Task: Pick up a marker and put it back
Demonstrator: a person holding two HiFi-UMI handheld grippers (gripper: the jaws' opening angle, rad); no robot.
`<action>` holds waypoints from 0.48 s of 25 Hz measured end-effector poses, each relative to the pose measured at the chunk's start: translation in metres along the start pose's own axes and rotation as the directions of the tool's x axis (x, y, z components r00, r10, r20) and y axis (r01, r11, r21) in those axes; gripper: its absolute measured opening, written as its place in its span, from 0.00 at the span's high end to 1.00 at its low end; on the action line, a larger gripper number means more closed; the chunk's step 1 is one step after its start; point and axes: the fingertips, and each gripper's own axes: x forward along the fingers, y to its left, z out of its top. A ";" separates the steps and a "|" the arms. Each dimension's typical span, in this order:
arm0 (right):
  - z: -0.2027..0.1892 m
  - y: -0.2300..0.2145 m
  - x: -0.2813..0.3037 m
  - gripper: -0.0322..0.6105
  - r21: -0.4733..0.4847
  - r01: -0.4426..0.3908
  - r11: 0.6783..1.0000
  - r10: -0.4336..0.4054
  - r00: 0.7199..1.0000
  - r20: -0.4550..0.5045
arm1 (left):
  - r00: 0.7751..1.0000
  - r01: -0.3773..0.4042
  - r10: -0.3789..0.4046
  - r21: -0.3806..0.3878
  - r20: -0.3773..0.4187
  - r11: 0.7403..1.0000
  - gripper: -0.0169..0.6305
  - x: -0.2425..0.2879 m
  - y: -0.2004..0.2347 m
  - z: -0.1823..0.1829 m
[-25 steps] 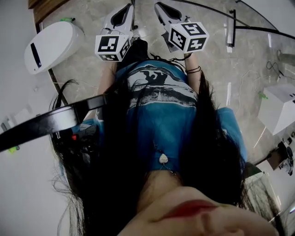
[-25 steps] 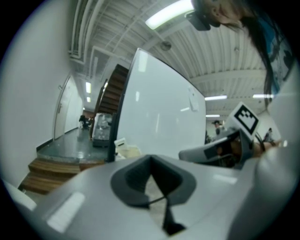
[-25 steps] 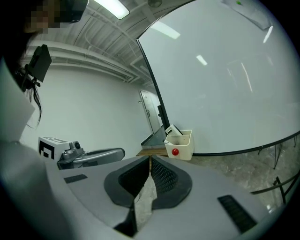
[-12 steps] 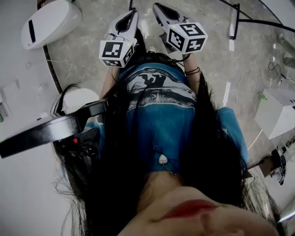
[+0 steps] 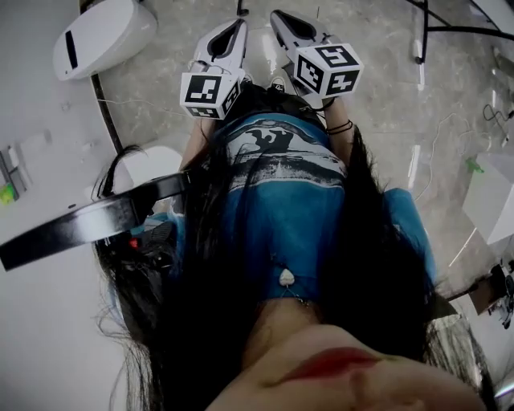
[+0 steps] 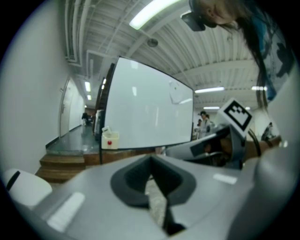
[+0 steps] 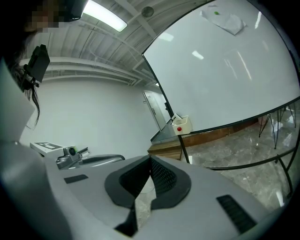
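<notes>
No marker shows in any view. In the head view my left gripper (image 5: 233,30) and right gripper (image 5: 283,19) are held side by side in front of the person's blue shirt (image 5: 281,185), pointing away over the marble floor. Both are shut with nothing between the jaws, as the left gripper view (image 6: 150,158) and right gripper view (image 7: 150,159) also show. A whiteboard (image 6: 145,108) on a stand rises ahead, and it is also in the right gripper view, whiteboard (image 7: 225,70). A small white box with a red dot (image 6: 109,139) hangs at its lower corner, box (image 7: 181,125).
A white rounded device (image 5: 100,36) lies on the floor at upper left. Black stand legs (image 5: 450,32) cross the upper right. A white case (image 5: 491,197) sits at the right edge. Wooden steps (image 6: 61,161) lie beyond the whiteboard. People stand far off (image 6: 204,123).
The head view has drifted, so the floor and the white device slid across the picture. Both grippers stay side by side in front of the torso.
</notes>
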 end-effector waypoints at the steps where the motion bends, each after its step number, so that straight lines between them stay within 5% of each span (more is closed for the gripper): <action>1: 0.001 0.001 0.000 0.93 0.000 0.005 1.000 -0.005 1.000 0.005 | 1.000 0.011 -0.011 0.007 0.001 1.000 0.98 0.000 -0.001 0.001; 12: 0.007 0.001 -0.013 0.93 0.043 0.036 0.998 -0.038 0.998 0.043 | 0.999 0.019 -0.021 0.035 0.035 0.999 0.98 0.003 0.003 0.012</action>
